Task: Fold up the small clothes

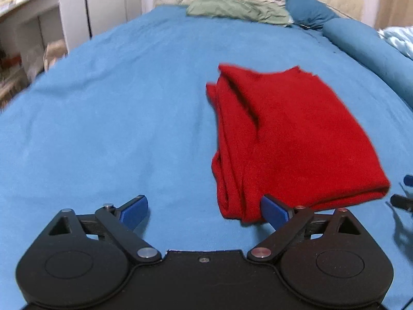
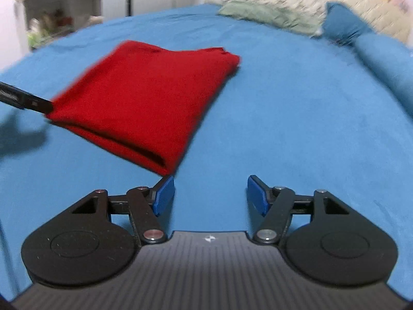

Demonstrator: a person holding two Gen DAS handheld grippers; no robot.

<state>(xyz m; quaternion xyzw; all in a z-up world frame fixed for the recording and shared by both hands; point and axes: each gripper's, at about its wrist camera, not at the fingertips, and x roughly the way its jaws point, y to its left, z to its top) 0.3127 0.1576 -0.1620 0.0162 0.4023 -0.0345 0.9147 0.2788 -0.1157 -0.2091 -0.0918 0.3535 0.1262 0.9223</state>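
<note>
Both claws stand with their blue pads spread apart and hold nothing; going left to right, a white shelf unit [image 1: 38, 20] sits beyond the bed's far left side, then comes a broad stretch of bare blue bedsheet [image 1: 103, 118], then the left gripper [image 1: 204, 211], whose right pad lies just at the near left corner of the red garment [image 1: 289, 139] — whether it touches the cloth I cannot tell; the garment lies flat on the sheet in a compact rectangle, several layers showing along its left edge and a rounded fold along its near edge, so the folding looks largely done, and the open claws suggest release rather than a fresh grasp; in the right wrist view the right gripper [image 2: 210, 193] hovers just off the garment's near right corner, its left pad close below that corner but apparently apart from it; further right the sheet runs bare to a blue bolster [image 2: 387, 64]; a green cloth [image 2: 265, 13] and a blue pillow [image 2: 343, 23] lie well apart at the headboard — so there is ample room on either side to slide or lift the bundle.
</note>
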